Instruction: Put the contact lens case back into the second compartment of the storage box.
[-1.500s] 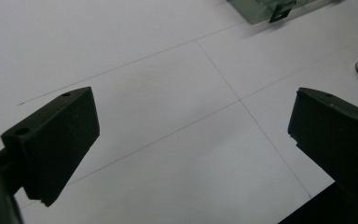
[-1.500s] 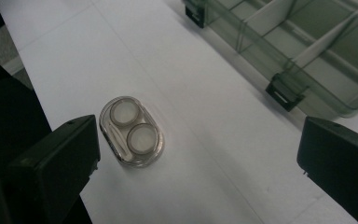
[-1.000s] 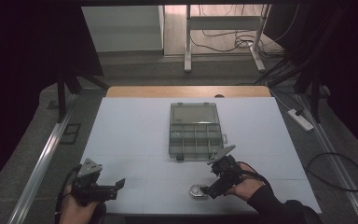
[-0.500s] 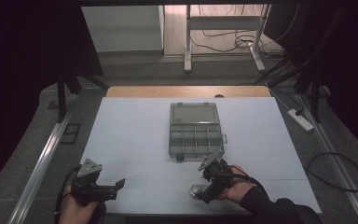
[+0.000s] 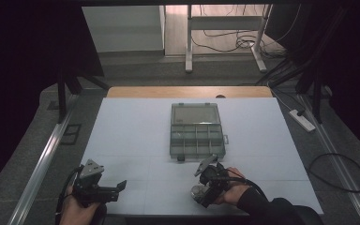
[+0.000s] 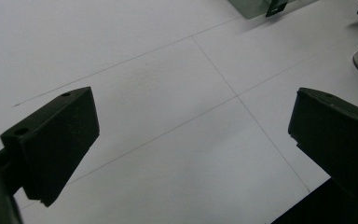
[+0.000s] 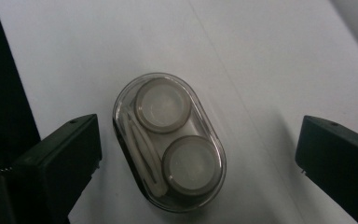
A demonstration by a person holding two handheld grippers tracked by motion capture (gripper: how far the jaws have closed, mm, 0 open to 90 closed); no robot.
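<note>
The clear oval contact-lens case (image 7: 169, 142) lies near the table's (image 5: 136, 136) front edge, between the wide-open jaws of the right gripper (image 7: 196, 163). It looks light, rigid and slippery; gripping across its narrow sides seems safest. The left gripper (image 6: 189, 154) hangs wide open, empty.

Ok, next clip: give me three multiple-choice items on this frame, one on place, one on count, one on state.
1. The clear oval case lies:
A. inside the compartment box
B. on the table between the right tongs' jaws
C. under the left tongs

2. Round lidded wells in the case:
A. one
B. two
C. four

3. The left tongs are:
A. open, holding nothing
B. shut on the case
C. shut on the box

Key: 1 B, the right tongs straddle it; 2 B, two circles show; 3 A, jaws stand wide over bare table.
</note>
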